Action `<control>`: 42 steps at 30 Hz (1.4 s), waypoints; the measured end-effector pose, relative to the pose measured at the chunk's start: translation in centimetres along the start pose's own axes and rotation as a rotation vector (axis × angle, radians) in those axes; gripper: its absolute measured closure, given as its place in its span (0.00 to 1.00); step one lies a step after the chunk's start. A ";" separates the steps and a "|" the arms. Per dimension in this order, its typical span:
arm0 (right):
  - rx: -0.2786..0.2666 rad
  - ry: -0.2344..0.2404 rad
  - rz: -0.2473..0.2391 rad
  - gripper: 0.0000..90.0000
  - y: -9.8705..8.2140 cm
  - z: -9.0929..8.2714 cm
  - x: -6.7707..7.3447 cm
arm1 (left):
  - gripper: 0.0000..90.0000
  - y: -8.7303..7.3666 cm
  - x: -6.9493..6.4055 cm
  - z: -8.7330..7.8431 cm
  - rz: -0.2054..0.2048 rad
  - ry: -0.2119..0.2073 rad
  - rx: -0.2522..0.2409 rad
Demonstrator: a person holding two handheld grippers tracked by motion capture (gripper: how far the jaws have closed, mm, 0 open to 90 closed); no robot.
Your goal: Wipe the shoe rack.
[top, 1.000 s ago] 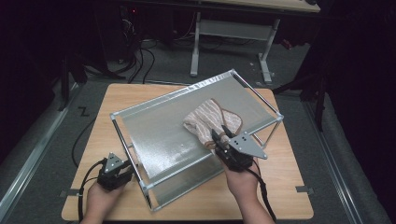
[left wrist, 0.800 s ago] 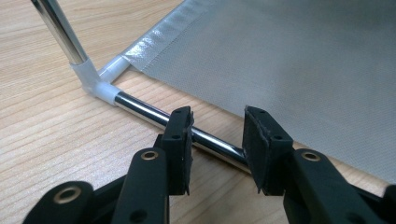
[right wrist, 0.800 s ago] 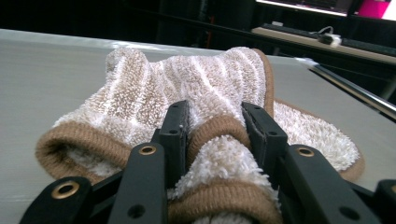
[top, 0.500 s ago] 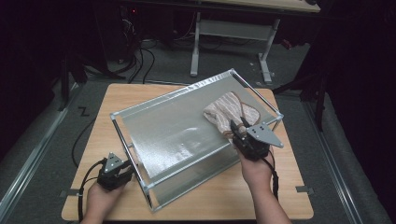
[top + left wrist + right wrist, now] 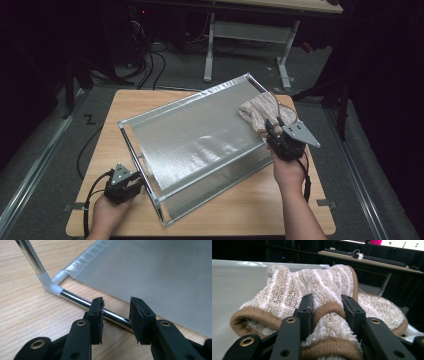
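A metal-tube frame (image 5: 186, 103) with a grey mesh sheet (image 5: 200, 140) stretched across its top stands slanted on the wooden table (image 5: 250, 210). A fluffy cloth with brown and white stripes (image 5: 260, 107) lies bunched at the frame's far right corner, partly over the edge. My right gripper (image 5: 271, 129) is shut on a fold of this cloth (image 5: 312, 282), its pads (image 5: 308, 307) pressed into the pile. My left gripper (image 5: 136, 184) rests at the frame's near left corner. Its jaws stand apart over the chrome bottom bar (image 5: 75, 298), which crosses the gap beside a white corner joint (image 5: 50, 283).
Bare wood lies in front of the frame and along its left. Beyond the table a white desk leg (image 5: 207, 50) and cables (image 5: 155, 60) stand on the dark floor. Cables trail from both grippers toward the near table edge.
My right gripper has dragged the cloth rightward across the mesh, from its middle right to the far right corner. The left gripper has stayed at the frame's near corner.
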State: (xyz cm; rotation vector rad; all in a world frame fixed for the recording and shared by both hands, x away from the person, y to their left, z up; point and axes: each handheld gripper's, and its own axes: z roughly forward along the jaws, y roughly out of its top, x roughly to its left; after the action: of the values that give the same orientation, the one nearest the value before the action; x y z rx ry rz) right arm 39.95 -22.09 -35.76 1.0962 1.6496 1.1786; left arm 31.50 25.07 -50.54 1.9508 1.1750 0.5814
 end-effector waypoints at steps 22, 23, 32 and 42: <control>0.008 -0.015 0.047 0.73 0.2 -0.4 -0.5 | 0.71 0.0 -0.1 0.0 -0.005 0.004 -0.004; 0.006 0.000 0.046 0.73 0.2 -0.7 0.1 | 0.71 0.0 -0.1 0.0 -0.005 0.004 -0.004; -0.042 0.133 -0.005 0.73 -0.1 -3.1 7.3 | 0.71 0.0 -0.1 -0.1 0.006 0.006 0.000; -0.071 0.247 -0.058 0.73 -0.1 -5.1 12.5 | 0.71 0.0 -0.1 -0.1 0.007 0.007 0.001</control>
State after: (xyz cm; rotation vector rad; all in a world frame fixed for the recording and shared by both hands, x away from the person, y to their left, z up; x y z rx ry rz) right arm 31.54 -11.56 -36.21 0.8803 1.7975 1.3680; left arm 31.37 25.03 -50.53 1.9556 1.1732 0.5916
